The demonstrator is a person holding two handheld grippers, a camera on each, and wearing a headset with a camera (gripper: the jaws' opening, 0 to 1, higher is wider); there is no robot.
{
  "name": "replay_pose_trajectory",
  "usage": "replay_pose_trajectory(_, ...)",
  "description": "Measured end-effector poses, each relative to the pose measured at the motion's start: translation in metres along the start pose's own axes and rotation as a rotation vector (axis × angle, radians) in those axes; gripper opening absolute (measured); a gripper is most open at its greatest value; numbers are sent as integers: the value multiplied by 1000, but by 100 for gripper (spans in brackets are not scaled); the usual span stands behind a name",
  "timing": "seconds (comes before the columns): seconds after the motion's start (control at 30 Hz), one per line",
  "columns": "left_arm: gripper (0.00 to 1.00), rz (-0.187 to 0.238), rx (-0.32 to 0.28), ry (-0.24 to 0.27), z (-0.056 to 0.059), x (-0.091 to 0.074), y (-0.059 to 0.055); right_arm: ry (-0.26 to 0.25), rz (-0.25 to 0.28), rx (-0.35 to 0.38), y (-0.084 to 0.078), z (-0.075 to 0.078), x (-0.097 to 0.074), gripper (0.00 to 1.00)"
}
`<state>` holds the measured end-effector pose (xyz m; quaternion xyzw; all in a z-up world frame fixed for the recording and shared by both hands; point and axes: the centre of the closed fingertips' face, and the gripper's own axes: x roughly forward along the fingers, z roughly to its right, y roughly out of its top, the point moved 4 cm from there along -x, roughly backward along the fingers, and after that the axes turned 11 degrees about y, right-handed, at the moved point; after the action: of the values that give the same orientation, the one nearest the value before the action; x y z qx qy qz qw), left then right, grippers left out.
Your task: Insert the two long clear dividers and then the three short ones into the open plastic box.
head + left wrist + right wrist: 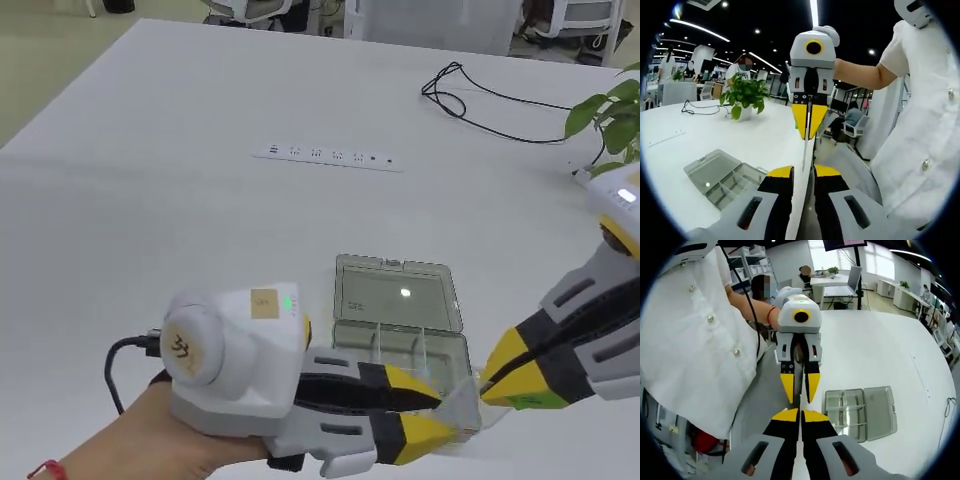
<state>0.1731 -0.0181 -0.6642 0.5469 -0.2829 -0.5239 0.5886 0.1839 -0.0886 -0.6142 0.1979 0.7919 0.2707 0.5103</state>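
The left gripper (443,412), held in a hand (160,435), points right with its jaws closed on one end of a clear divider (462,400). The right gripper (487,388) faces it, jaws closed on the other end. The divider hangs edge-up near the front right corner of the open plastic box (350,345), which rests on the white table (200,120) with upright dividers already inside.

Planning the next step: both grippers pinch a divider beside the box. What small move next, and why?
Probably carry the divider over the box: the left gripper and right gripper hold it off the box's near right corner, not yet above it.
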Motion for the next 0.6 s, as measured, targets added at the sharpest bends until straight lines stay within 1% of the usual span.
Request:
replay_pose_trajectory(0.17,16,1,-25,42,-8,-9,-3,-30,-12,9,-8,7,-5,2)
replay_pose_trajectory(0.37,25,-5,-30,96,-18,-17,-7,-66,-25,20,-17,15,-9,2)
replay_pose_trajectory(0.43,28,-11,-29,112,-21,-19,-9,-80,-32,23,-20,19,-10,2)
replay_pose_trajectory(0.6,36,-41,-32,146,-29,-25,-18,-123,-60,35,-30,32,-10,2)
